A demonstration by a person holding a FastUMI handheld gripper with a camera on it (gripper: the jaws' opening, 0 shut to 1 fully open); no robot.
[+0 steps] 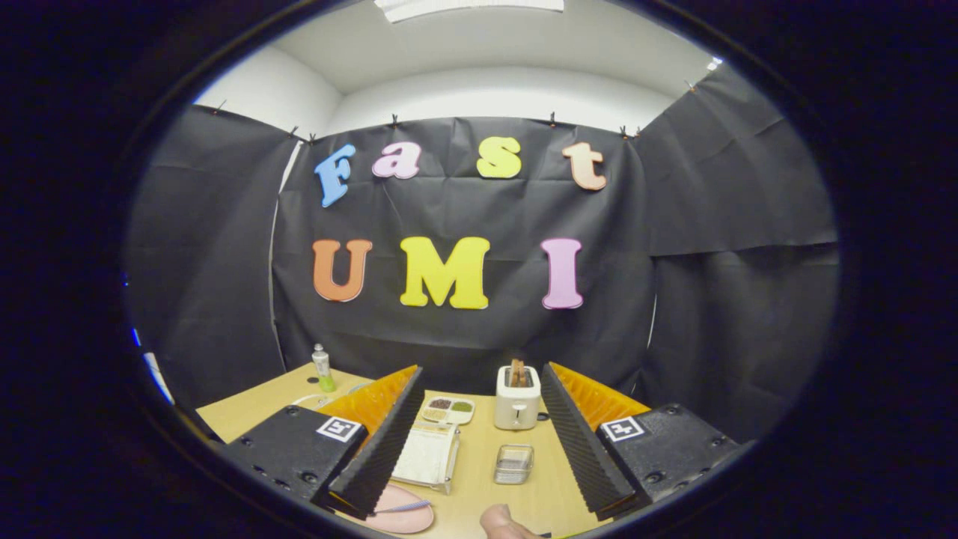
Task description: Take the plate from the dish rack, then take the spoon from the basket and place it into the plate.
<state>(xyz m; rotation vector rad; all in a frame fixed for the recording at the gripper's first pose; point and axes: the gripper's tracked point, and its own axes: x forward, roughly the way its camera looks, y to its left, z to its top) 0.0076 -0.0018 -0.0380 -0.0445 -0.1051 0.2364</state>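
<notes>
My gripper is open, its fingers spread wide, held above the wooden table with nothing between them. A pink plate lies flat on the table below the base of the left finger. A light spoon rests across it. The white dish rack stands just beyond the plate, between the fingers on the left side. A small wire basket sits in the middle between the fingers, to the right of the rack. A person's fingertip shows at the near table edge.
A white toaster with toast in it stands beyond the basket. Left of it lies a small divided dish of seeds. A green and white bottle stands at the far left of the table, beyond the left finger. Black cloth walls close the back.
</notes>
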